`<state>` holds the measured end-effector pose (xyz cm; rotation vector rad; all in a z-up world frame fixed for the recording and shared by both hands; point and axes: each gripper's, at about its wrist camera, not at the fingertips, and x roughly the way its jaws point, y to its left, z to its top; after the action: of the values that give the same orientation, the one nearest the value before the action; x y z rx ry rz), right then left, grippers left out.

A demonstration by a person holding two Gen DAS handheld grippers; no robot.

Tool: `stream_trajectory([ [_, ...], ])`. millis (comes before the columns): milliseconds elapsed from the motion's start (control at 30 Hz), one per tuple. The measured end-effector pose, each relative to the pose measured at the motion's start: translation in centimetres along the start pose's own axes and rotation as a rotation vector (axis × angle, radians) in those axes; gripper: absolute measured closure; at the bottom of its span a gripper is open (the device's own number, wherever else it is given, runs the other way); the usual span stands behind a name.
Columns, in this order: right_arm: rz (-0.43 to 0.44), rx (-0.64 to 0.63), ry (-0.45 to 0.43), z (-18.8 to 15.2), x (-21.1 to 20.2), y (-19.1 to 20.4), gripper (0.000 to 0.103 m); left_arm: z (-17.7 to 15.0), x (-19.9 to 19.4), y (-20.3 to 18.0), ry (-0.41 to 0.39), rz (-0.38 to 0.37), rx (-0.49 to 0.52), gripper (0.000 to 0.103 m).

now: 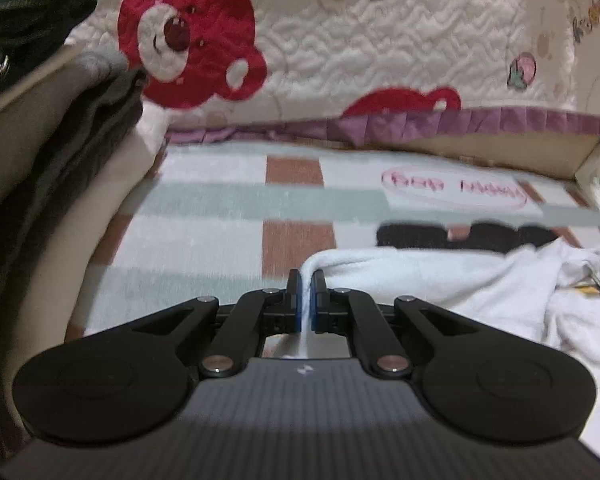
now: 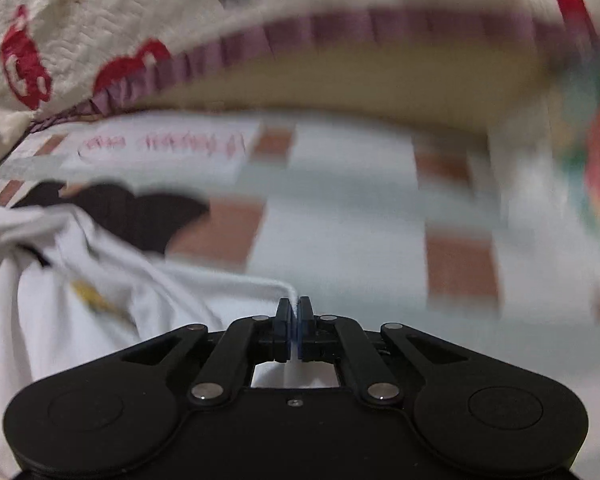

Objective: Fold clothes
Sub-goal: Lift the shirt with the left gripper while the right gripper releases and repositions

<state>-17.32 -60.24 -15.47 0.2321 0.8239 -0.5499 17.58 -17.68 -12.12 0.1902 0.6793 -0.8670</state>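
My left gripper [image 1: 307,280] is clamped on a hem of the white garment [image 1: 440,280], cloth pinched between the blue pads and trailing off toward three o'clock. My right gripper [image 2: 294,312] is pressed tight on another edge of the same garment, which bunches toward nine o'clock. It lies on the checked mat [image 1: 220,208], with the bear-print quilt [image 1: 340,40] hanging at twelve o'clock beyond.
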Motion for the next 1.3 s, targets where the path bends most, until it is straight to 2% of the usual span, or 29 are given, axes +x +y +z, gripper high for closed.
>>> stream_trajectory([
  [133,-0.096,-0.058,-0.117,7.1,-0.7,-0.5,0.101,2.9,0.9,-0.6,-0.028,-0.026,0.01,0.1],
  [233,-0.179,-0.086,-0.206,12.1,-1.2,-1.2,0.101,5.4,2.4,-2.4,-0.049,-0.019,0.095,0.1],
  [333,-0.261,-0.106,-0.276,15.9,-1.3,-1.8,0.101,6.7,3.8,-2.9,-0.047,-0.025,0.083,0.1],
  [500,-0.363,-0.153,-0.368,19.4,-0.8,-1.6,0.101,8.7,6.2,-3.7,-0.041,-0.036,0.057,0.1],
  [633,-0.397,-0.162,-0.462,20.8,-1.0,-1.0,0.101,9.7,8.0,-4.0,-0.029,-0.038,0.037,0.1],
  [900,-0.368,-0.146,-0.358,19.0,4.4,-0.7,0.101,7.7,11.4,-2.0,0.066,-0.015,-0.027,0.1],
  [1000,-0.364,-0.14,-0.304,18.2,7.0,-1.0,0.101,7.3,12.6,-1.5,0.105,-0.017,-0.04,0.1],
  [1067,-0.365,-0.136,-0.247,17.9,8.8,-1.2,0.1,7.4,13.1,-1.2,0.109,0.015,-0.052,0.099],
  [1167,-0.396,-0.124,-0.134,17.4,10.9,-1.6,0.094,7.5,13.7,-0.8,0.114,0.064,-0.072,0.098],
  [1300,-0.398,-0.11,-0.106,16.0,10.1,-1.8,0.082,7.8,14.6,-0.2,0.12,0.13,-0.099,0.098],
])
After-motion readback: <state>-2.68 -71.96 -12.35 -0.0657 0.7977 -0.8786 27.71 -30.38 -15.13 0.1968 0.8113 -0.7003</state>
